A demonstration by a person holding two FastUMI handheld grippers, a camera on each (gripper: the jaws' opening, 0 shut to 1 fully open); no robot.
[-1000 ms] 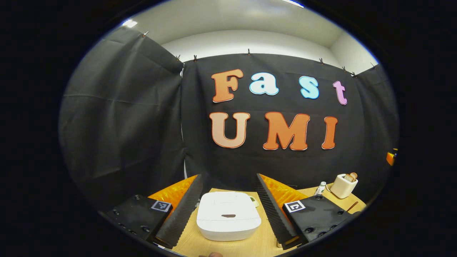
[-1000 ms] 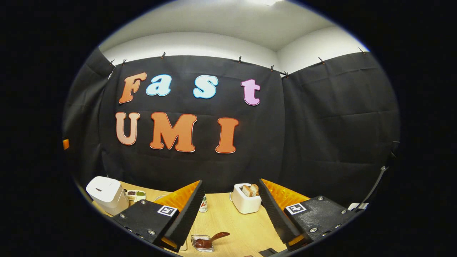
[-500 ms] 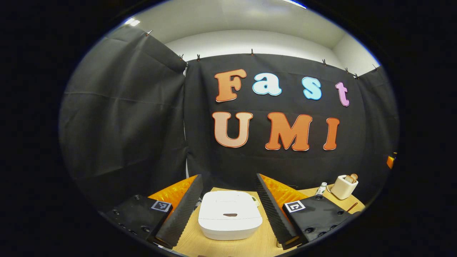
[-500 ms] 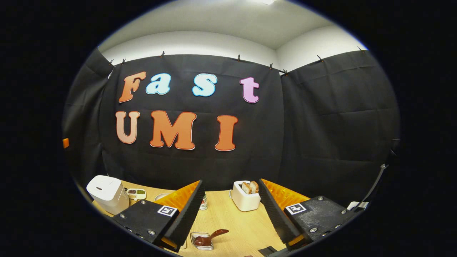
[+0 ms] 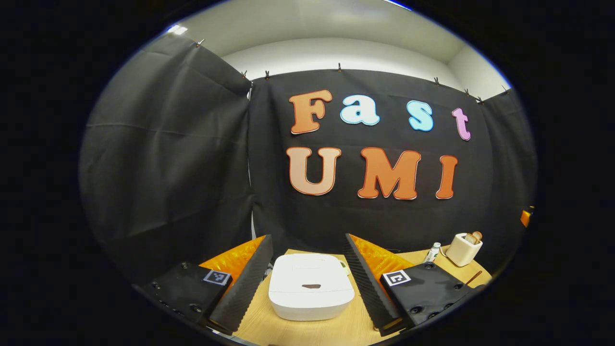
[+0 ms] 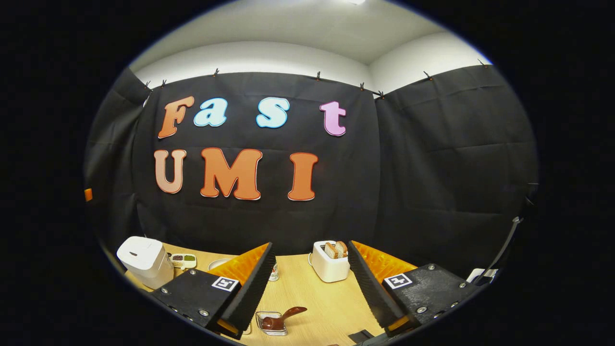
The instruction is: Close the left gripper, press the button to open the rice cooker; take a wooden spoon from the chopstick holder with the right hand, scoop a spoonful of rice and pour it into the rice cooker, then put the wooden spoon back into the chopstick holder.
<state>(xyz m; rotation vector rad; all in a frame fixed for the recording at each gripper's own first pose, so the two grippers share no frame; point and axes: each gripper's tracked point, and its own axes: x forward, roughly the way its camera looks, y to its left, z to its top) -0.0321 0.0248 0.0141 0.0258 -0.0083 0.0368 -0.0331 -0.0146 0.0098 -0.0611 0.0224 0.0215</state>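
A white rice cooker [image 5: 311,287] stands on the wooden table with its lid down, and a dark button [image 5: 311,286] shows on its front top. My left gripper [image 5: 306,238] hangs open above and in front of it, and the cooker appears between the two fingers. In the right gripper view the same cooker [image 6: 144,259] sits at the far left. A dark wooden spoon [image 6: 284,317] lies with its bowl in a small clear dish [image 6: 269,324] near the table's front. My right gripper [image 6: 310,245] is open and empty above it.
A white toaster [image 6: 330,263] with bread slices stands at the back of the table [image 6: 312,298], and it is seen again as a toaster [image 5: 462,249] at the right. A small tin [image 6: 274,273] and a seasoning tray [image 6: 183,261] lie between toaster and cooker.
Both views have shifted slightly: the cooker has drifted a little up and right between the left fingers, and the spoon dish has slid a bit. Both grippers stay open.
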